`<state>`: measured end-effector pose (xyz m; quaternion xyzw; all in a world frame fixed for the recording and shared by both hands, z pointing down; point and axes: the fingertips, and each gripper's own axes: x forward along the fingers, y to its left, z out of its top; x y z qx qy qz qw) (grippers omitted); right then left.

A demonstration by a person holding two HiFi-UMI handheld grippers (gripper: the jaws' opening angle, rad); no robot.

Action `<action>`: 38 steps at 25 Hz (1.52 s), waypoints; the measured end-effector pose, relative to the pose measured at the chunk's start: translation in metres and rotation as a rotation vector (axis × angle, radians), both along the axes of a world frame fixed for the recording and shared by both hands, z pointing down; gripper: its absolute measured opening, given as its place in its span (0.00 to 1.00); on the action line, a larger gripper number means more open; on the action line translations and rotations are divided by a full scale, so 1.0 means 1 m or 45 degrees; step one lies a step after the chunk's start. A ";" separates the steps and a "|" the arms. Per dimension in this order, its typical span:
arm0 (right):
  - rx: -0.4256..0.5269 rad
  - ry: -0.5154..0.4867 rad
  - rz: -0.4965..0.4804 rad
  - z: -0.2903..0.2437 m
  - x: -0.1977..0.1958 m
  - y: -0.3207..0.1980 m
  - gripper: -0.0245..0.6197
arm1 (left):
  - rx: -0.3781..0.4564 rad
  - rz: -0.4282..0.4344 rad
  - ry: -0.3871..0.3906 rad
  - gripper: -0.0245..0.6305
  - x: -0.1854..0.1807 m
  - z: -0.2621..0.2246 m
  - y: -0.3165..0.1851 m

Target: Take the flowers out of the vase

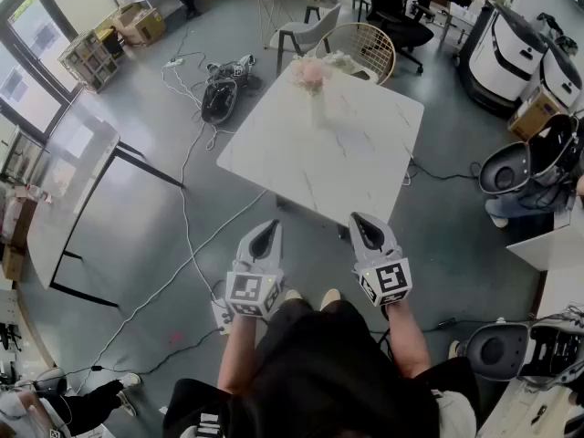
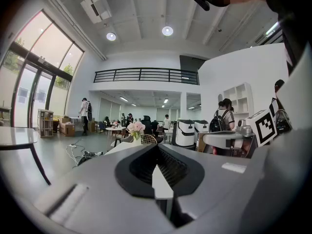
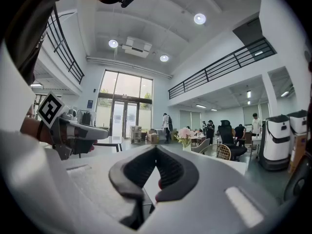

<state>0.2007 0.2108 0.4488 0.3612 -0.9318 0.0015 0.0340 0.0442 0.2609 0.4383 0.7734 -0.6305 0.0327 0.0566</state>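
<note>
Just off the worktop's [image 1: 365, 158] near edge, left gripper [image 1: 266, 234] and right gripper [image 1: 363, 227], both pressed together, empty; pink flowers [image 1: 311, 73] standing in the vase [image 1: 317, 109], near the worktop's far edge

White marble table [image 1: 365, 149], vase [image 1: 317, 109] of flowers [image 1: 310, 73]
</note>
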 end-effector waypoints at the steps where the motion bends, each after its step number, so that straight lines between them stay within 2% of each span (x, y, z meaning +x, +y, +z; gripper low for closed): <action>1: -0.001 0.000 -0.001 0.000 0.000 0.001 0.04 | -0.002 0.000 0.001 0.05 0.001 0.000 0.001; 12: 0.006 -0.042 -0.024 -0.005 0.010 0.000 0.04 | 0.007 -0.027 -0.016 0.05 0.010 -0.001 0.002; 24: 0.002 -0.032 -0.109 -0.005 -0.006 -0.013 0.04 | 0.019 -0.101 -0.042 0.05 -0.001 -0.005 0.000; 30: 0.009 -0.025 -0.114 0.001 -0.019 -0.035 0.04 | 0.027 -0.105 -0.043 0.05 -0.014 0.001 -0.022; 38: 0.015 -0.026 -0.057 0.000 -0.058 -0.099 0.04 | 0.029 -0.057 -0.034 0.05 -0.060 0.001 -0.095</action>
